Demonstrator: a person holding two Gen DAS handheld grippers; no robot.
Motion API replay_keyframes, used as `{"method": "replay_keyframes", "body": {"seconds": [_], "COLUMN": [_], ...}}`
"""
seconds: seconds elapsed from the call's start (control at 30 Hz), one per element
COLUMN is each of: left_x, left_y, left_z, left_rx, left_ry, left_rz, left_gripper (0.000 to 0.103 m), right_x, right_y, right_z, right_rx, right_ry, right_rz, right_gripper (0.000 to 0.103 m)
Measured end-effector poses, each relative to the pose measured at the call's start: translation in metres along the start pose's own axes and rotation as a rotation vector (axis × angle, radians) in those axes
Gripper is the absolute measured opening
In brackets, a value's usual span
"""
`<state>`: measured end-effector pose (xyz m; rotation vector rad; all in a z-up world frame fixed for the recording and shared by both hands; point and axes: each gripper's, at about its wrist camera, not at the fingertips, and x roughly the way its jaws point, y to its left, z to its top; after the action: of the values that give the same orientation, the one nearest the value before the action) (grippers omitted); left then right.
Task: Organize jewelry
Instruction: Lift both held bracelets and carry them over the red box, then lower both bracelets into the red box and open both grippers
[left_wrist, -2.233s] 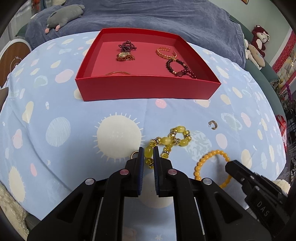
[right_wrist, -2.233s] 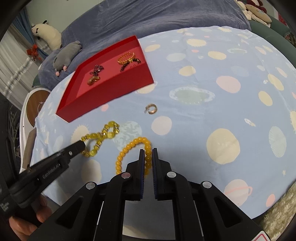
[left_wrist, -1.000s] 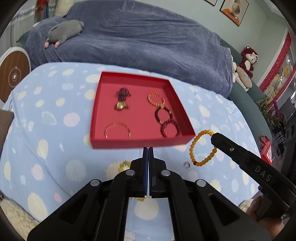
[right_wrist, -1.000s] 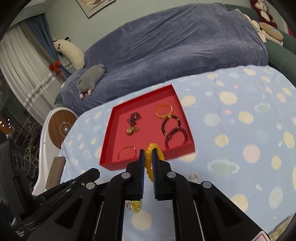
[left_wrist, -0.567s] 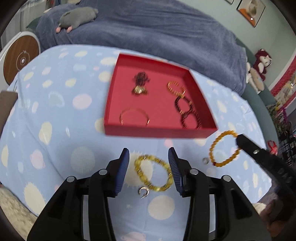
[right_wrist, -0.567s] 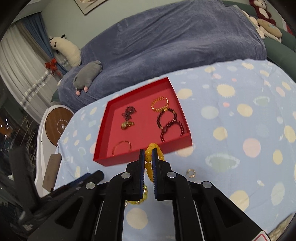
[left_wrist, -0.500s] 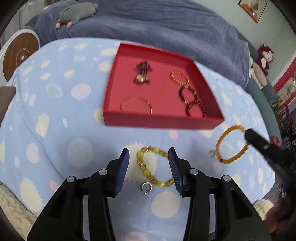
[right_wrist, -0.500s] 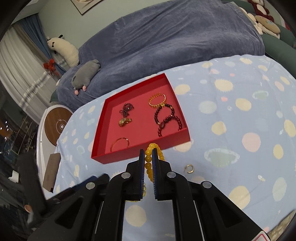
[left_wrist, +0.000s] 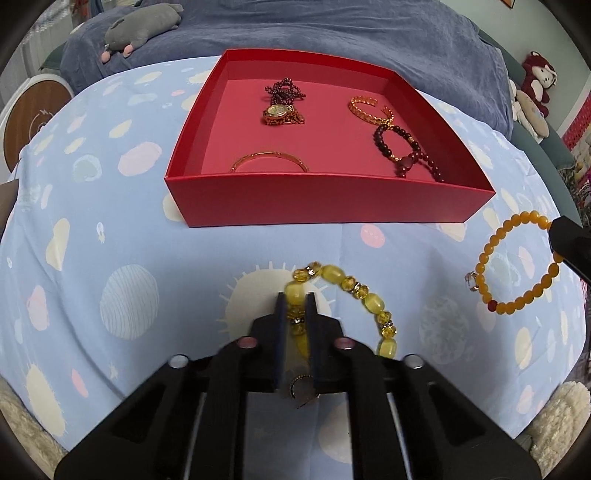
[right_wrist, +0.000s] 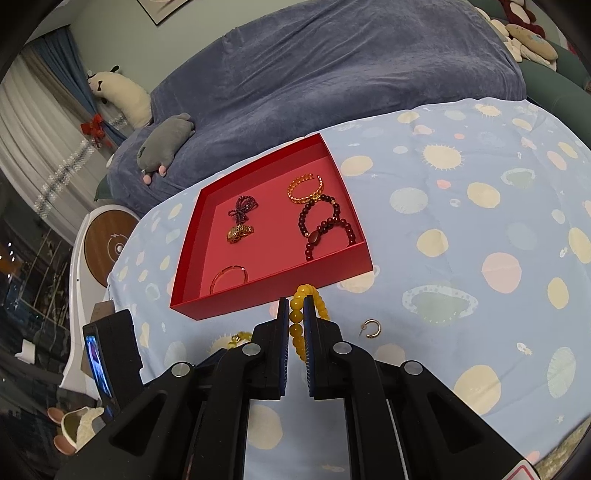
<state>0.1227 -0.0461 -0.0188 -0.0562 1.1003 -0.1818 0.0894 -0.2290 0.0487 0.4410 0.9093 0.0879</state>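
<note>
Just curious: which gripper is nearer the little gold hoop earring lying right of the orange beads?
Right. The right gripper hangs just left of the earring; the left gripper is farther left.

In the left wrist view the red tray (left_wrist: 325, 203) fills the upper middle, its near wall standing across the way in. The blue cloth (left_wrist: 110, 240) lies open at lower left and left of the tray. At the right edge the right gripper (left_wrist: 570, 245) and its hanging orange bracelet (left_wrist: 517, 266) crowd the cloth. A small earring (right_wrist: 371, 328) lies loose at lower centre-right of the right wrist view.
</note>
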Motion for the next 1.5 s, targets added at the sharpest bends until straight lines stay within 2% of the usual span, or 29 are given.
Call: {"method": "replay_keyframes", "body": {"seconds": [0.13,0.37,0.6,0.97,1.2,1.5], "left_x": [-0.005,-0.036,-0.077,-0.114,-0.102,-0.063], "left_y": [0.001,0.001,-0.01,-0.026,-0.02,-0.004], "left_z": [0.001,0.016,0.045,0.11,0.136,0.15], "left_rx": [-0.003,-0.032,-0.027,0.012,0.017,-0.008], "left_ry": [-0.001,-0.035,-0.09,-0.214,-0.226,-0.176], "left_rz": [-0.014,-0.094,-0.178,-0.204,-0.174,-0.145], "left_gripper": [0.009,0.009,0.009,0.009,0.009,0.009], "right_x": [0.001,-0.003,-0.011,-0.01,0.016,0.06], "right_y": [0.0,0.0,0.001,0.029,0.047,0.06], "right_z": [0.0,0.004,0.019,0.065,0.087,0.098], "right_rx": [0.0,-0.002,-0.003,-0.07,-0.086,-0.085], "right_ry": [0.002,-0.016,-0.043,-0.091,-0.068,-0.007], "right_rz": [0.0,0.0,0.007,0.044,0.072,0.09], "right_gripper": [0.007,0.007,0.007,0.007,0.007,0.007]}}
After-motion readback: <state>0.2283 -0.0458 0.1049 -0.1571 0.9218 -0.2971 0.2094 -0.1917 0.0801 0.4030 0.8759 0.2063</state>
